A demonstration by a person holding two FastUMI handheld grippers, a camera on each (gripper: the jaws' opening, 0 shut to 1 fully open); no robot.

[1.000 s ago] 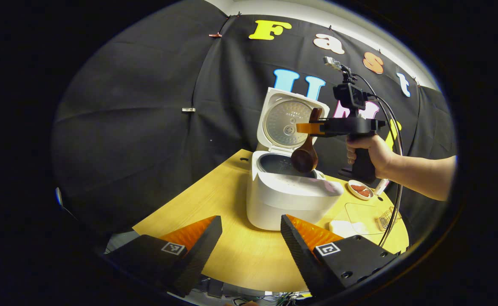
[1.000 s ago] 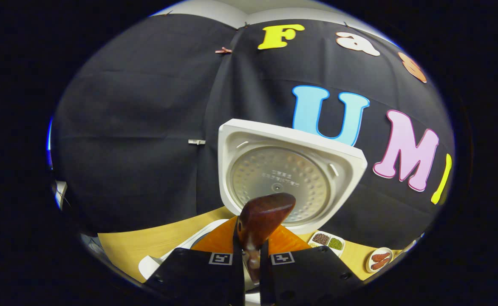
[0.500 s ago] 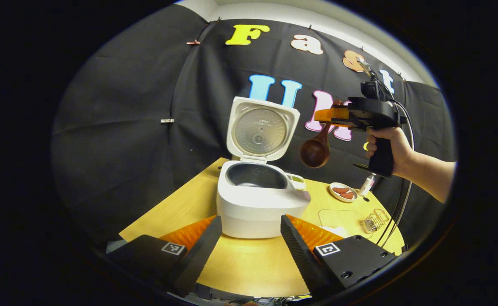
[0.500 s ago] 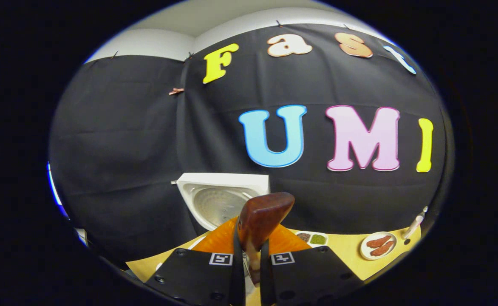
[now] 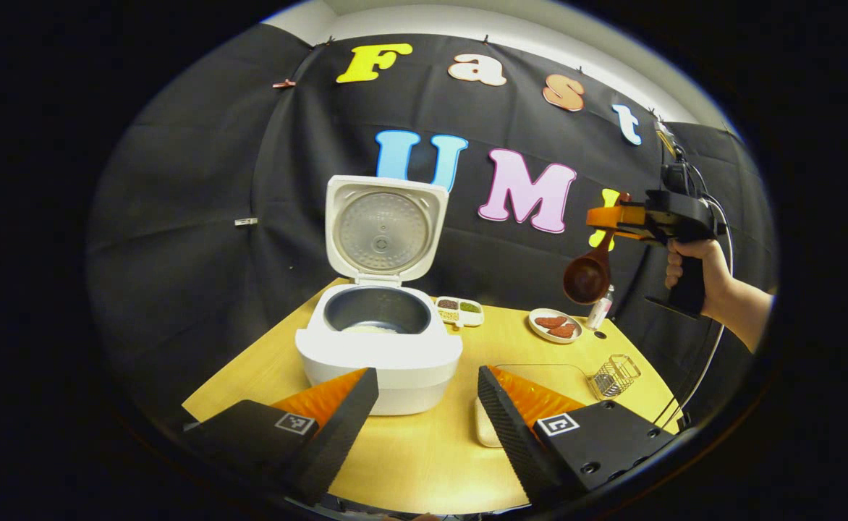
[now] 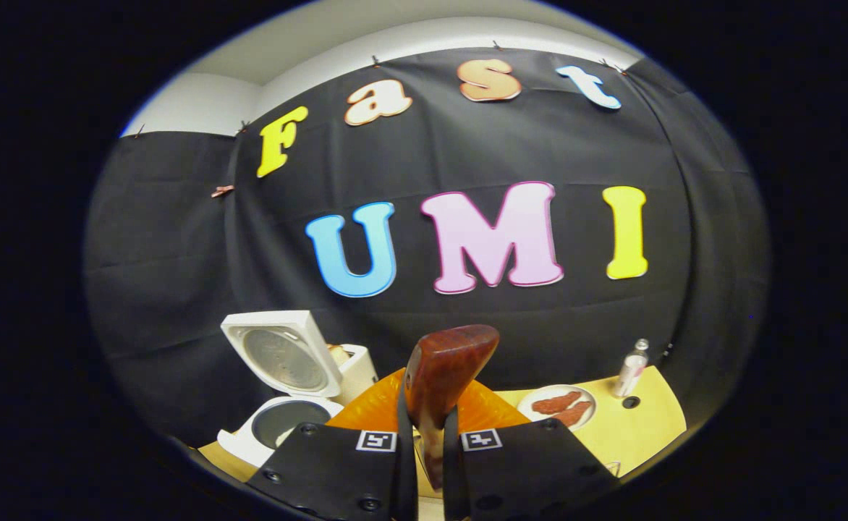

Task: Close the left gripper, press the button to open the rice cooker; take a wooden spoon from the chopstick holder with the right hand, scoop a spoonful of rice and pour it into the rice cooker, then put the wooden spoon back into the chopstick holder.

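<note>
The white rice cooker (image 5: 377,354) stands open on the wooden table (image 5: 431,456), its lid (image 5: 383,228) upright and a little white rice in the pot. My left gripper (image 5: 427,394) hovers open in front of it, holding nothing. Off to the right, high above the table, a hand holds my right gripper (image 5: 605,217), shut on the handle of the wooden spoon (image 5: 587,278), whose bowl hangs down. In the right gripper view the spoon (image 6: 446,369) stands between the shut fingers of the right gripper (image 6: 430,434), and the cooker (image 6: 272,427) lies low at the left.
A small wire basket (image 5: 614,374) stands near the table's right edge. Behind it are a plate of red pieces (image 5: 554,324) and a small bottle (image 5: 600,311). A divided dish of seeds (image 5: 459,310) sits right of the cooker. A white object (image 5: 483,430) lies by my left gripper's right finger.
The right gripper has carried the spoon from above the cooker's pot away to the right and higher. The left gripper view has shifted, so the cooker now appears further left and farther off.
</note>
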